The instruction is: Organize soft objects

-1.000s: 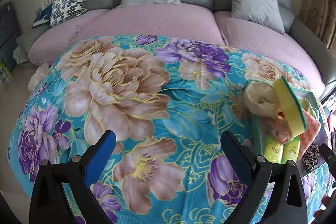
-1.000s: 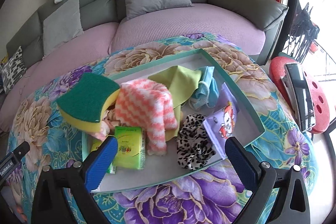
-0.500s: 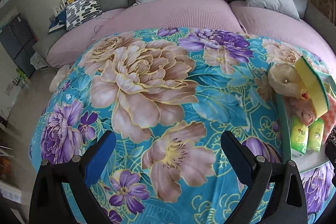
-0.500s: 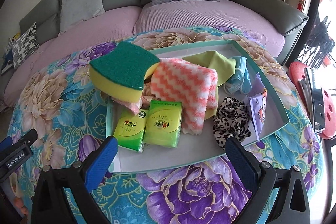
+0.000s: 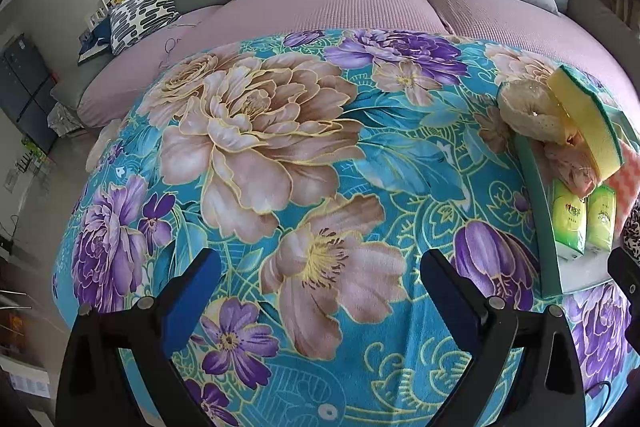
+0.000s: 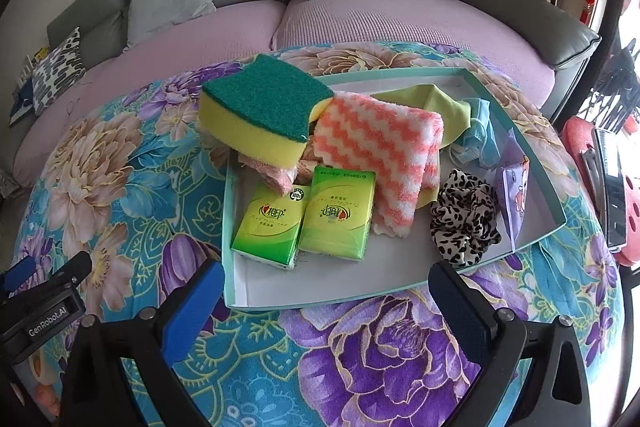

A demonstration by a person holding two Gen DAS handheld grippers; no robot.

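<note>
Two green tissue packs (image 6: 302, 219), "100%" seal

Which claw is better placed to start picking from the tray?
Right. The right claw is open, facing the tray; the left claw, also open, faces bare blanket.

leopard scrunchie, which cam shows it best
The right wrist view: the leopard scrunchie lies whole and unobstructed in the tray, beside the striped cloth. The left wrist view catches only a sliver at its right edge.
</note>
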